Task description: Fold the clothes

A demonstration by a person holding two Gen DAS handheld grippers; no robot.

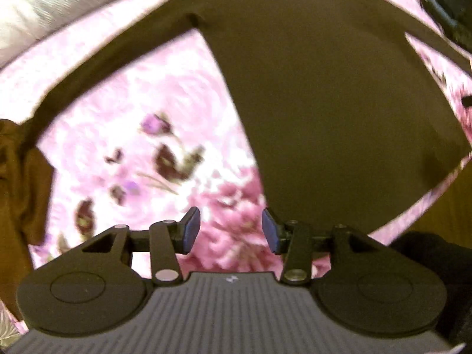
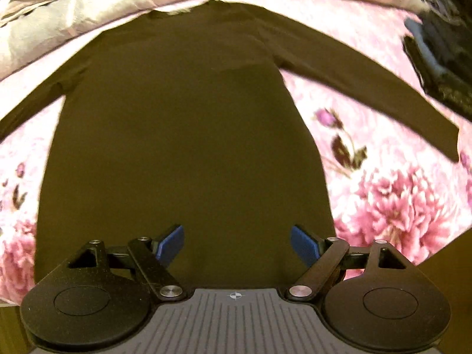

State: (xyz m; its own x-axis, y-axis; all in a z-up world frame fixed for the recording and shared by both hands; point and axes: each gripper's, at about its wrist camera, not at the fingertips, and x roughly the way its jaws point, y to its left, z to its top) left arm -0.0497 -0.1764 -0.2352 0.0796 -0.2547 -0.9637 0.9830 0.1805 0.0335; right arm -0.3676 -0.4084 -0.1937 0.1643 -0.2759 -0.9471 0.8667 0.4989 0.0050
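Note:
A dark long-sleeved top (image 2: 183, 124) lies spread flat on a pink flowered bedsheet (image 2: 392, 203), collar at the far side, both sleeves stretched out. My right gripper (image 2: 237, 244) hovers open over the top's near hem, nothing between its blue pads (image 2: 303, 247). In the left wrist view the same top (image 1: 324, 94) fills the right half, its left sleeve (image 1: 118, 59) running out to the left. My left gripper (image 1: 231, 230) is open above bare sheet (image 1: 118, 135), just left of the top's lower corner.
A brown garment (image 1: 20, 183) lies bunched at the left edge of the sheet. A dark pile with blue trim (image 2: 439, 53) sits at the far right. Pale bedding (image 2: 88, 20) runs along the far side. The bed's near right edge (image 1: 424, 200) drops off to a brown floor.

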